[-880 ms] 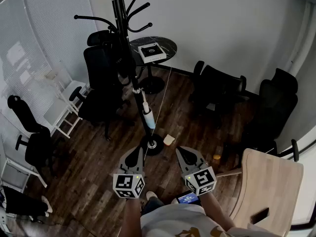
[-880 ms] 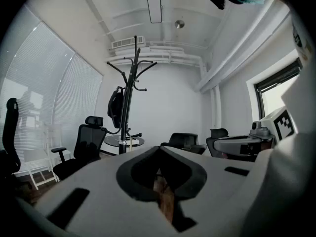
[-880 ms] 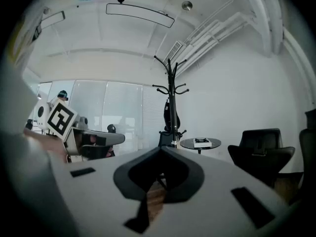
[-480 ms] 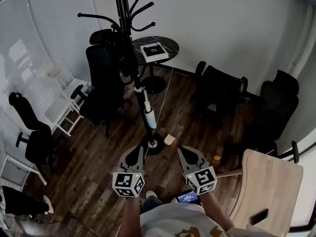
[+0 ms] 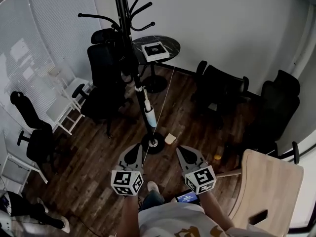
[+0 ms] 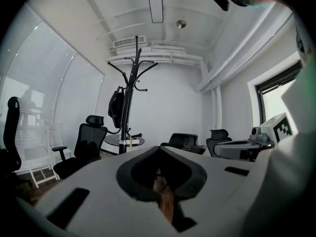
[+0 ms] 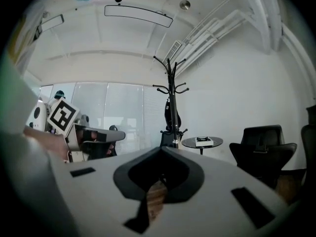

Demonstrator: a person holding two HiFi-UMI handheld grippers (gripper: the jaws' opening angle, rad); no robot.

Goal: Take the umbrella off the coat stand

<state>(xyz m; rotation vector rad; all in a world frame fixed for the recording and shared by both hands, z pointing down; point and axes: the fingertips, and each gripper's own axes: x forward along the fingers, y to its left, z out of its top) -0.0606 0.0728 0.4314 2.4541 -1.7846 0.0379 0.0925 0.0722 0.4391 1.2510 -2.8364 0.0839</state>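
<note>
Barely a nudge since the earlier frame: the left gripper (image 5: pixel 138 147) has crept slightly forward and out to the left, the right gripper (image 5: pixel 180 150) has hardly budged, and the coat stand (image 5: pixel 129 48) sits just a touch further along in the head view. So we are in the approach, folks, nothing has been touched yet.

Both tongs are clenched on nothing. In each gripper view the two jaws meet at their tips, with only the wooden floor (image 5: pixel 98 157) showing through the gap behind them. They hang side by side, low, near the stand's round base (image 5: pixel 153 143) but apart from it.

And the prize? The umbrella (image 6: pixel 117 108) looks to be the dark bundle hanging high on the stand, just beside the pole on the side toward the blinds (image 5: pixel 44 28). I say "looks to be" because from the head view it melts into the black office chair (image 5: pixel 103 68) behind it. It is on its hook and well apart from both grippers.

Judging the next move: one gripper has to rise and reach up to that hook, and its jaws must part first. Then it has to close on the bundle and lift it up and off rather than drag it sideways, or the stand may rock on its base.
</note>
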